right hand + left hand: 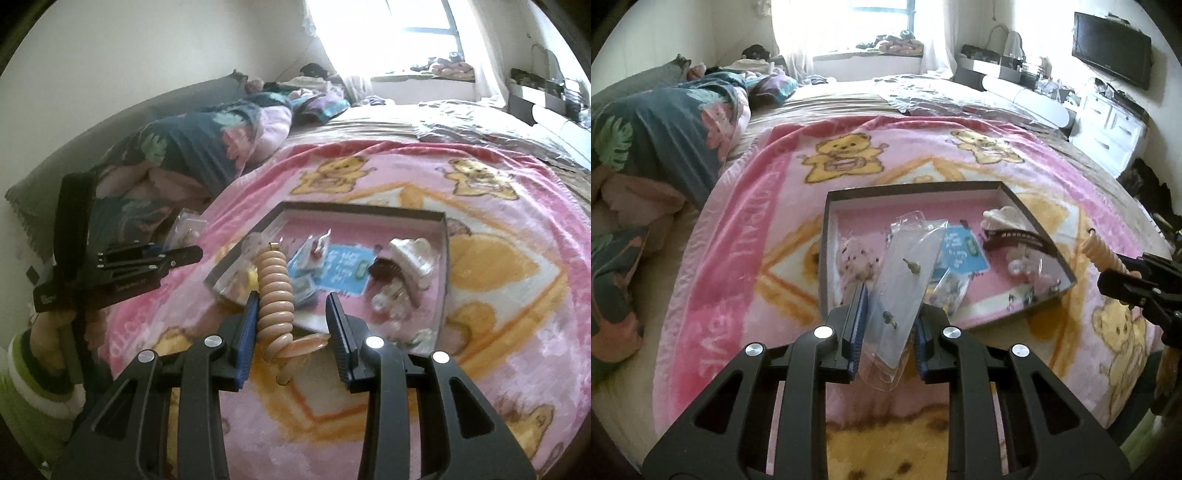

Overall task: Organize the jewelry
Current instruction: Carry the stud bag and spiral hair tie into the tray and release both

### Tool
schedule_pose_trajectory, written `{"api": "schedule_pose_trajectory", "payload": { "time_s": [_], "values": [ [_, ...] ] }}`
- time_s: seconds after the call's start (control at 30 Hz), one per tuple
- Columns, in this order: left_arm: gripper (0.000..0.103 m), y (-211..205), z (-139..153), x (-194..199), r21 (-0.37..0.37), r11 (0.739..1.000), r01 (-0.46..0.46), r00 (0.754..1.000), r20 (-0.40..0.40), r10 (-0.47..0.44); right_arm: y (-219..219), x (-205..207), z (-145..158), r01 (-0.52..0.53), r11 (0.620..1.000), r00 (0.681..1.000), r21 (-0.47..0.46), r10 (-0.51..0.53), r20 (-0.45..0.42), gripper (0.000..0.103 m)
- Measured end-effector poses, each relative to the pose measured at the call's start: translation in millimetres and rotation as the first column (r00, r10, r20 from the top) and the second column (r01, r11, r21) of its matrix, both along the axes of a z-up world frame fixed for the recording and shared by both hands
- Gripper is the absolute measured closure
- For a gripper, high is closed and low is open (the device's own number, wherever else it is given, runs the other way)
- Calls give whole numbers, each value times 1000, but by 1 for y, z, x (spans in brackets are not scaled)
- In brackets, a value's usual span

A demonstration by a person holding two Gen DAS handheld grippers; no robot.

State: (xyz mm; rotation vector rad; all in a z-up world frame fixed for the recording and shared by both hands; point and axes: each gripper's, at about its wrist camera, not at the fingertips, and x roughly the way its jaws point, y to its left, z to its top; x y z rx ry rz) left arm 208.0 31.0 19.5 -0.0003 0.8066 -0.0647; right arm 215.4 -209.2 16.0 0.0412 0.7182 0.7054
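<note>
— So how do we put these away nicely?
— Move slowly over the tray [1034, 221] on the pink bear blanket [746, 236], and let go low, in a bare spot.
— What does the left gripper [888, 325] hold?
— It pinches a clear bag of earrings [905, 280], fingers nearly closed.
— And the right gripper [291, 314]?
— Its fingers stand wide. A peach spiral hair tie [275, 291] sits between them, touching the left finger. I cannot tell if it is really gripped.
</note>
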Motion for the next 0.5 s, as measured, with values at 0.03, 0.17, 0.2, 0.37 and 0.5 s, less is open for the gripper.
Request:
{"api": "schedule_pose_trajectory", "payload": {
  "time_s": [0.03, 0.17, 0.2, 0.37, 0.5],
  "values": [
    [88, 0, 0, 3, -4, 1000, 0, 1000, 0, 0, -1, 3, 2, 9, 1000, 1000, -2, -8, 7, 68],
    [88, -4, -2, 18, -22, 1000, -5, 1000, -2, 5, -2, 16, 5, 24, 1000, 1000, -4, -24, 17, 68],
    [88, -4, -3, 21, -25, 1000, -6, 1000, -4, 6, -2, 19, 5, 27, 1000, 999, -4, -27, 17, 68],
    [88, -9, -12, 39, -34, 999, -10, 1000, -19, 9, 1, 37, -4, 50, 999, 999, -17, -50, 4, 68],
    [88, -13, -24, 46, -27, 1000, -4, 999, -35, 3, 6, 48, -16, 61, 997, 998, -46, -62, -15, 68]
  ]
}}
